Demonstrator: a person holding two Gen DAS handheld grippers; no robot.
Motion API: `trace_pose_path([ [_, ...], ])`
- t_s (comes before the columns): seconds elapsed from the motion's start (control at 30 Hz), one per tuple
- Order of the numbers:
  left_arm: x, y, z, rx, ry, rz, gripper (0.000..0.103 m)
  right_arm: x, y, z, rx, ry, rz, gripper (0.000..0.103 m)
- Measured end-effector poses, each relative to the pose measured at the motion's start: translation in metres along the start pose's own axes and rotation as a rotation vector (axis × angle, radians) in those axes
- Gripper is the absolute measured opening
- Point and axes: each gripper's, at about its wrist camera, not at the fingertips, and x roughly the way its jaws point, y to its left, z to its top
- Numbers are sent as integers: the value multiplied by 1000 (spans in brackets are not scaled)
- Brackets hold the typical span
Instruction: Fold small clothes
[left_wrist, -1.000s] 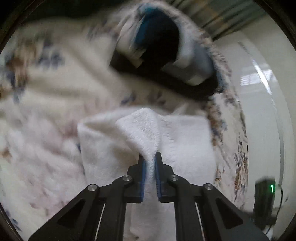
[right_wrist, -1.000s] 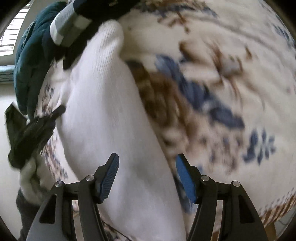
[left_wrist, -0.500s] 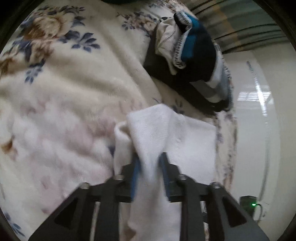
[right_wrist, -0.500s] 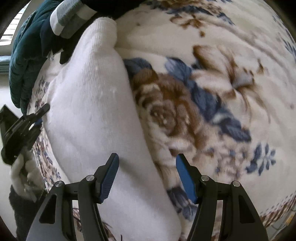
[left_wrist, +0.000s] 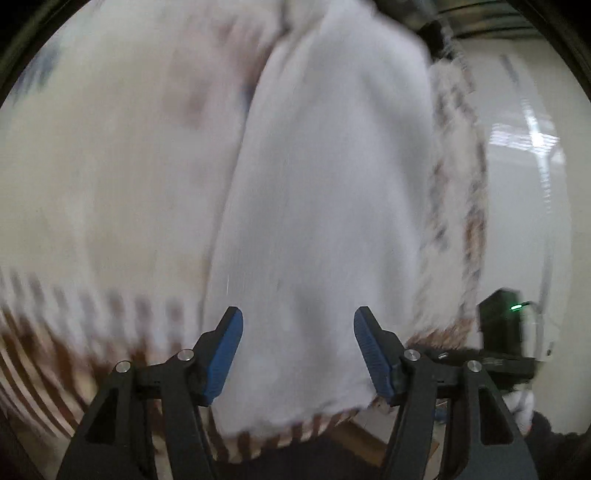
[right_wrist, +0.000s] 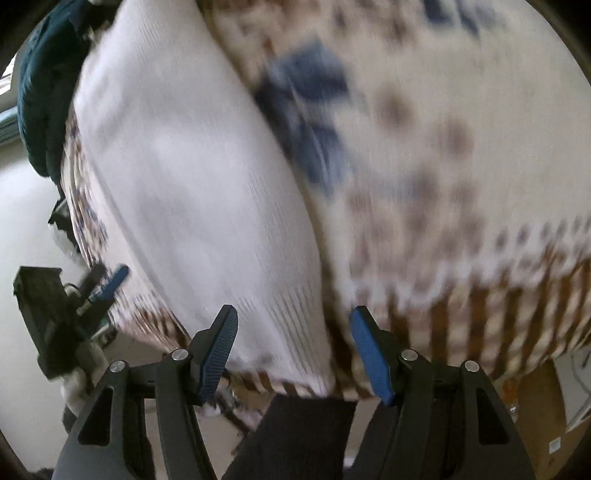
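White folded cloth (left_wrist: 325, 206), left wrist view: it lies flat on a cream floral blanket (left_wrist: 110, 166), running from the near edge toward the far side, with its near end at the blanket's striped brown border. The whole view is motion-blurred. The left gripper (left_wrist: 298, 354) sits at the near end of the cloth with its blue-padded jaws wide apart, one on each side of the cloth's width and gripping nothing. To the right, past the blanket's edge, a pale floor (left_wrist: 517, 184) shows, and a black device with a green light (left_wrist: 502, 325) is near the right margin. A dark garment (left_wrist: 434, 33) shows at the far end of the cloth.

Right wrist view: the same white cloth (right_wrist: 184, 177) lies as a long band slanting from far left to the near edge of the floral blanket (right_wrist: 443, 147), whose blue and brown pattern is blurred. The right gripper (right_wrist: 293, 354) has its jaws spread apart and empty, close to the cloth's near end. A teal garment (right_wrist: 40, 92) lies at the far left. The left gripper (right_wrist: 107, 284) appears at the left beside the blanket's edge, small and blurred.
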Motion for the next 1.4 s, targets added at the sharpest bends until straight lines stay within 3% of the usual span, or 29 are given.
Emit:
trace_pose_path([
  [0.07,22,5,-20,-28,15,41,51,12,-8,-14,0,-9,26,37],
  [0.1,25,5,-30,-39,-13,62,19,21,-10,-19,11,3,35,6],
  [0.13,22,5,-37,-49,-28,63,0,28,-14,-24,45,3,37,7],
  [0.23,-4,6,-49,-93,-108,31,0,25,-29,-41,83,-25,64,5],
  [0.33,-30,17,-51,-107,-162,65,0,16,-26,-57,65,-52,62,4],
  [0.43,-35,43,-45,-129,-161,132,0,18,-36,-62,48,-38,5,4],
  [0.57,-42,59,-41,-110,-136,24,4,28,-33,-53,-38,0,-6,7],
  [0.6,-41,57,-39,-95,-135,12,21,24,-29,-51,-58,-2,-15,18],
  [0.63,-40,54,-37,-78,-135,-8,51,22,-26,-51,-71,-5,-7,33],
  [0.67,-36,52,-34,-67,-136,-32,64,17,-28,-50,-84,-13,18,43],
  [0.7,-30,51,-31,-60,-136,-68,69,13,-30,-49,-88,-26,39,62],
  [0.73,-23,46,-29,-60,-126,-92,69,10,-34,-48,-87,-35,54,68],
  [0.8,2,40,-21,-52,-73,-132,69,14,-41,-44,-88,-33,83,68],
  [0.87,15,38,-19,-32,-50,-122,69,20,-47,-39,-92,-26,112,68],
  [1.0,22,34,-17,-46,-75,-121,68,43,-58,-28,-70,3,182,70],
  [1.03,19,31,-18,-34,-86,-123,48,46,-58,-27,-50,-2,206,70],
  [1.07,16,27,-21,-16,-93,-113,20,49,-57,-26,-39,-6,223,70],
  [1.1,14,27,-23,-13,-86,-103,11,49,-57,-26,-18,-15,261,66],
  [1.13,9,31,-26,-30,-88,-125,11,50,-57,-27,-8,-16,284,43],
  [1.2,-2,40,-30,-69,-100,-147,11,51,-55,-29,3,7,304,20],
  [1.4,-39,55,-35,-189,-117,-290,10,25,-38,-42,-20,-19,338,14],
])
